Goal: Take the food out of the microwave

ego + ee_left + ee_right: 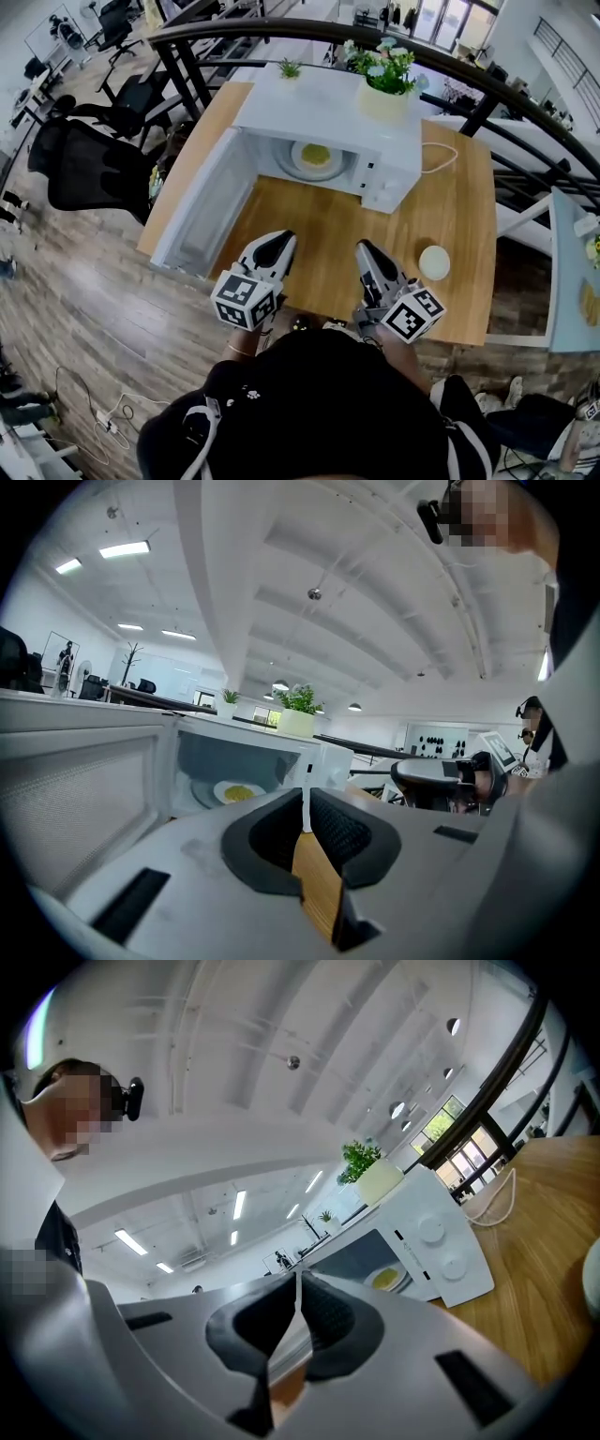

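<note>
Food [315, 155] lies in the microwave [309, 103], beyond left tongs [281, 238] and right tongs [365, 247].

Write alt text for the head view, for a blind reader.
A white microwave stands on a wooden table with its door swung open, a plate of yellow food inside. Nearer the camera, the left gripper and right gripper, both shut, point toward it; a potted plant sits on its top.
</note>
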`<state>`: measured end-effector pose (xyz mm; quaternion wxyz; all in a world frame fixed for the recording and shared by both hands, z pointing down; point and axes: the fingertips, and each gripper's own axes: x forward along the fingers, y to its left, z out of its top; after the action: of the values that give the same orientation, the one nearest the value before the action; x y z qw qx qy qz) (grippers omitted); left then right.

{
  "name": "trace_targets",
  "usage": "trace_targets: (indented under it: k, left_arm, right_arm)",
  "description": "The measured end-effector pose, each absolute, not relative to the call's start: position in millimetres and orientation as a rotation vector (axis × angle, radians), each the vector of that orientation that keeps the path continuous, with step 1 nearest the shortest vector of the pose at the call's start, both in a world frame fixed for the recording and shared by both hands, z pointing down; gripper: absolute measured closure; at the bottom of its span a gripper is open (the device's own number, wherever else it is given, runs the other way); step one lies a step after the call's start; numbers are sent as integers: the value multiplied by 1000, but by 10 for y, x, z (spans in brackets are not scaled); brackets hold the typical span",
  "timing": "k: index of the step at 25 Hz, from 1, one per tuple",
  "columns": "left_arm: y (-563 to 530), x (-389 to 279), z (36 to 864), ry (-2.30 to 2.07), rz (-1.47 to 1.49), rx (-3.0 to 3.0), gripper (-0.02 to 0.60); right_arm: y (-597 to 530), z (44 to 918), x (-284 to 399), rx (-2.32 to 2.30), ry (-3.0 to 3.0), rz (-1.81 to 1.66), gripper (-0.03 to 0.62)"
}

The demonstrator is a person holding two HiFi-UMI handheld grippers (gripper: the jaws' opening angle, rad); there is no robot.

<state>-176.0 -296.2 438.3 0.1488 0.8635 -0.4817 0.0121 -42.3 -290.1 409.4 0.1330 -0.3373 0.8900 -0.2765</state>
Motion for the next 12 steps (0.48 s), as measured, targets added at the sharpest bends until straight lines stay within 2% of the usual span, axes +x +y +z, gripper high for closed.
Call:
trace_targets:
  k: [12]
  left_arm:
    - [-3280, -1367, 4439, -1370, 127, 2488, 551]
  right_arm:
    - [-3231, 4274, -55, -944, 2526, -880, 582]
